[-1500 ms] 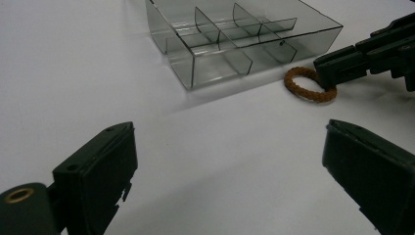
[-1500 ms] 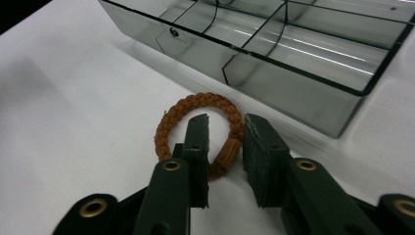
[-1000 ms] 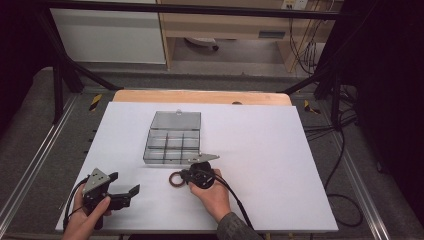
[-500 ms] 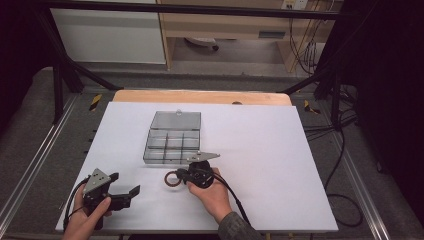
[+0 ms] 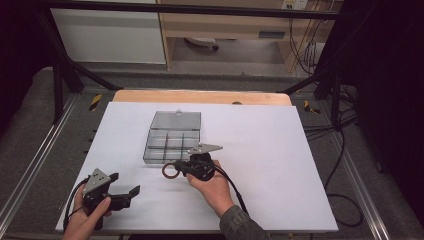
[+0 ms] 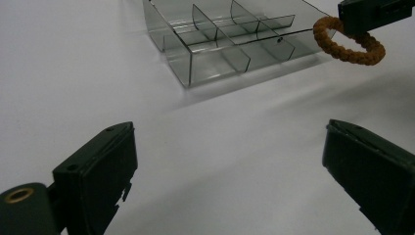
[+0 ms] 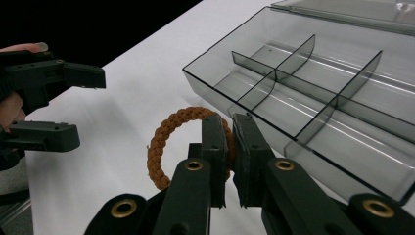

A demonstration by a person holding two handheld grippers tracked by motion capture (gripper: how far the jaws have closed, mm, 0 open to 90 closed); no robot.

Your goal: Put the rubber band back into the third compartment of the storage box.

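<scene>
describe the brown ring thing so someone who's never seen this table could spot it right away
Start at the white table and find the clear divided box near its middle. Just in front of the box, the right hand-held gripper pinches a small braided ring, lifted off the surface. It is the one brown, rope-textured loop among grey plastic and black tools.

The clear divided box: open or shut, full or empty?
Open and empty: the box has its lid folded back, and its compartments are bare.
</scene>
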